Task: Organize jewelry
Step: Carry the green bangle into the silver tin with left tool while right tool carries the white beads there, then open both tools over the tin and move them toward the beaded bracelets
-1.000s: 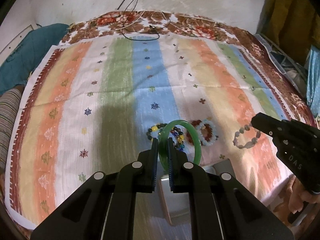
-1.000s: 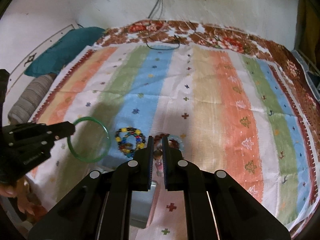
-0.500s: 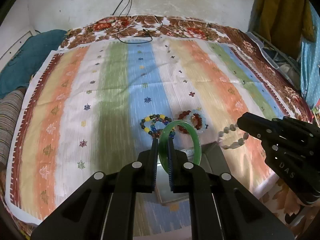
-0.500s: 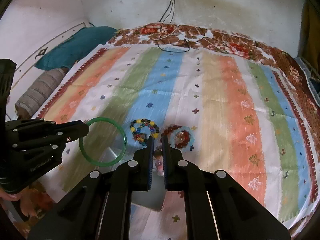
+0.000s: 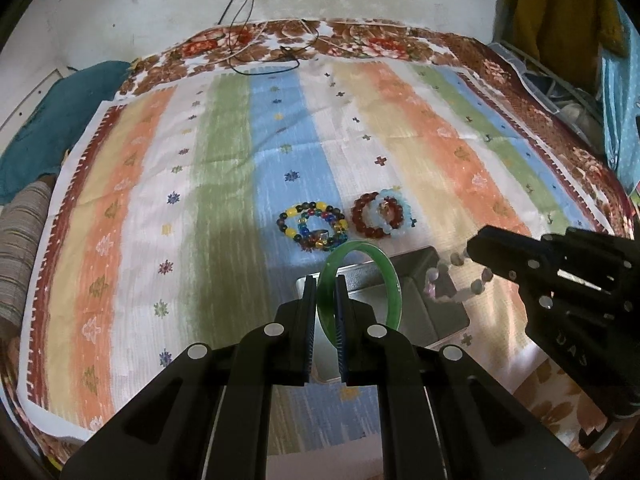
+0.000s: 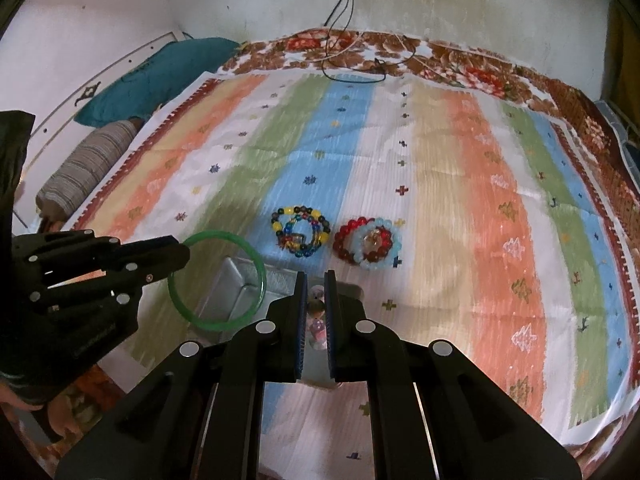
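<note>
My left gripper (image 5: 326,280) is shut on a green bangle (image 5: 390,276) and holds it upright over a metal tin (image 5: 424,264). It also shows in the right wrist view (image 6: 182,254) with the bangle (image 6: 260,276). My right gripper (image 6: 316,280) is shut on a pale beaded bracelet (image 6: 317,312), which hangs blurred over the tin's right side in the left wrist view (image 5: 448,292). A multicoloured bead bracelet (image 5: 312,228) and a red and pale blue bracelet pair (image 5: 382,218) lie on the striped cloth (image 5: 224,184) beyond the tin.
The striped cloth covers a floral bedspread (image 5: 360,40). A teal pillow (image 6: 160,76) and a striped bolster (image 6: 88,164) lie at the left. Cables (image 5: 264,60) trail at the far edge. Clutter sits at the right edge (image 5: 560,92).
Both grippers have pulled back toward the near edge with their bracelets. The tin has come more fully into view below them.
</note>
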Tool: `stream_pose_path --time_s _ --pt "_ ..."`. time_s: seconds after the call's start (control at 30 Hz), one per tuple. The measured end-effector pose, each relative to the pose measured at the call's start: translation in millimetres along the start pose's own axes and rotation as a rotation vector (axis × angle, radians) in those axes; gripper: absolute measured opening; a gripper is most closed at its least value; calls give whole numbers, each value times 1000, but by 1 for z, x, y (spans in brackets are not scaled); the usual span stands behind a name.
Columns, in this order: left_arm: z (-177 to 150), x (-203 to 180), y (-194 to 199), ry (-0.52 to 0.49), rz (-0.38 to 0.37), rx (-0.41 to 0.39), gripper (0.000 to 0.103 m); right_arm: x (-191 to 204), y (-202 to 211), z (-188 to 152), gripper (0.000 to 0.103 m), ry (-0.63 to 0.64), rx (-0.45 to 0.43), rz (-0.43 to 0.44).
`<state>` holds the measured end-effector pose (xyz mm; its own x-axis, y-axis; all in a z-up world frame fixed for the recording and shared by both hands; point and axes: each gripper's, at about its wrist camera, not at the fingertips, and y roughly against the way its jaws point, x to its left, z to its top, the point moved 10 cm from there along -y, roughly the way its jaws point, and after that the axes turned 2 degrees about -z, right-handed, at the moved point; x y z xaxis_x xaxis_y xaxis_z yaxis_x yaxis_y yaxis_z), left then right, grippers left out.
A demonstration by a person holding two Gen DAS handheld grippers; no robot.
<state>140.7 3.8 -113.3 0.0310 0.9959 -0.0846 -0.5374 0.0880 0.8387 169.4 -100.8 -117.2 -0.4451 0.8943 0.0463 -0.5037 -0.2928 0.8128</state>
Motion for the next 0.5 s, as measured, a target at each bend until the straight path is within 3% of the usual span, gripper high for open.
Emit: stream_pose_path --time_s 0.17,0.2,0.23,0.3,0.43,0.5 --pt "-8 1 -8 25 -10 44 10 1 -2 -8 10 -14 27 24" --pt "-8 4 -10 40 -8 49 10 -1 -3 -10 12 -16 30 18" --pt "-7 7 -11 51 -3 51 10 -4 -3 -10 23 -21 30 5" --pt "-6 15 -10 81 8 48 20 -9 -2 -9 44 -34 25 -8" --pt "-2 29 -8 144 -1 39 29 -21 -3 -6 45 -64 23 -19" --pt "-1 34 -8 167 -11 38 42 -25 -5 -6 48 -75 32 -22"
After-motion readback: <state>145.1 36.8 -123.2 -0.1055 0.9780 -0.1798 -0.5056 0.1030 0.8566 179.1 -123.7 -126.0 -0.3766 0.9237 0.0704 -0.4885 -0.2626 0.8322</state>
